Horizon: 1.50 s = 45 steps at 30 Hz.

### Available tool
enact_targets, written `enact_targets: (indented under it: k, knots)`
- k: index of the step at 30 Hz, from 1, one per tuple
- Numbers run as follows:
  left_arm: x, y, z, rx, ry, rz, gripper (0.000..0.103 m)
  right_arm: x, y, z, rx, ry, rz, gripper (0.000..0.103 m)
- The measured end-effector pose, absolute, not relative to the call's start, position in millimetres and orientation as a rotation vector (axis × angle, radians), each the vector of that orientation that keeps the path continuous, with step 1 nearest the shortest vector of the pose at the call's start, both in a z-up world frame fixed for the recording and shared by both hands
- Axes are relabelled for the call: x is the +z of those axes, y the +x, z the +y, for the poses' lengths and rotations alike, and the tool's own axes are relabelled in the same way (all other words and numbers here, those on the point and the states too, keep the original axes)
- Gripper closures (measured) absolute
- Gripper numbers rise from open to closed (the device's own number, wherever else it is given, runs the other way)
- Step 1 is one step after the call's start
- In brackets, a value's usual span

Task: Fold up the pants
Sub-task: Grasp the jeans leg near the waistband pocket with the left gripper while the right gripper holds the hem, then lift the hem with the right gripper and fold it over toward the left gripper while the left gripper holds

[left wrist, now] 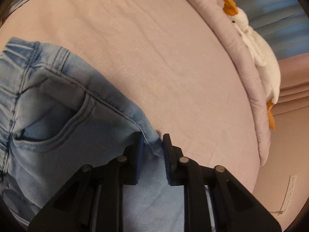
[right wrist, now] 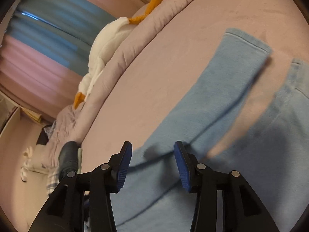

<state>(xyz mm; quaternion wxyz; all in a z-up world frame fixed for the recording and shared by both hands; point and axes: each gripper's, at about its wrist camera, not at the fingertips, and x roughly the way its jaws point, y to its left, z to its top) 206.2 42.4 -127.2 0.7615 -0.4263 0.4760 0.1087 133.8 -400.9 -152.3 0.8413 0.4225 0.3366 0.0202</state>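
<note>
Just pants [left wrist: 63, 116] edge between parted left gripper [left wrist: 153, 147] fingers [left wrist: 140, 154].

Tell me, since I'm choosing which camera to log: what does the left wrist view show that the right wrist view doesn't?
Only the left wrist view shows the jeans' waistband and pocket, with the left gripper open around a side seam. Only the right wrist view shows the two legs' hems and the right gripper, open above a leg. Both show the jeans, the pink bed and the plush goose at its edge.
</note>
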Motion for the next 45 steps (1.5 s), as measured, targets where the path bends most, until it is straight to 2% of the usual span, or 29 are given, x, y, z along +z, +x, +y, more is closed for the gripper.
enact_targets:
  k: [6, 16, 28, 33, 39, 42, 44, 45]
  knots:
    - [-108.1, 184.9, 35.4, 0.196, -0.913, 0.94, 0.087, -172.9, 159.7, -407.8, 0.008, 0.965, 0.808, 0.058]
    - [-82.1, 152.9, 28.6, 0.132, -0.917, 0.834, 0.087, -168.1, 118.0, -409.2, 0.014, 1.002, 0.816, 0.058]
    - [-72.3, 141.6, 28.8, 0.087, -0.915, 0.818, 0.087, -183.8, 142.1, -404.3, 0.033, 1.099, 0.822, 0.058]
    - [-77.7, 139.2, 31.5, 0.078, -0.924, 0.831, 0.087, -177.4, 149.4, -403.2, 0.023, 1.057, 0.855, 0.058]
    - [-76.6, 137.3, 35.5, 0.054, -0.94, 0.834, 0.087, -166.2, 145.1, -420.8, -0.122, 0.969, 0.755, 0.058]
    - [-78.6, 138.3, 34.3, 0.057, -0.924, 0.845, 0.087, -175.0, 153.8, -436.2, -0.094, 1.038, 0.746, 0.058]
    - [-79.8, 138.4, 34.7, 0.057, -0.922, 0.842, 0.087, -176.8, 156.9, -443.6, -0.101, 1.035, 0.744, 0.072]
    - [-81.0, 138.2, 35.6, 0.059, -0.93, 0.845, 0.087, -175.4, 157.9, -443.0, -0.111, 1.002, 0.763, 0.076]
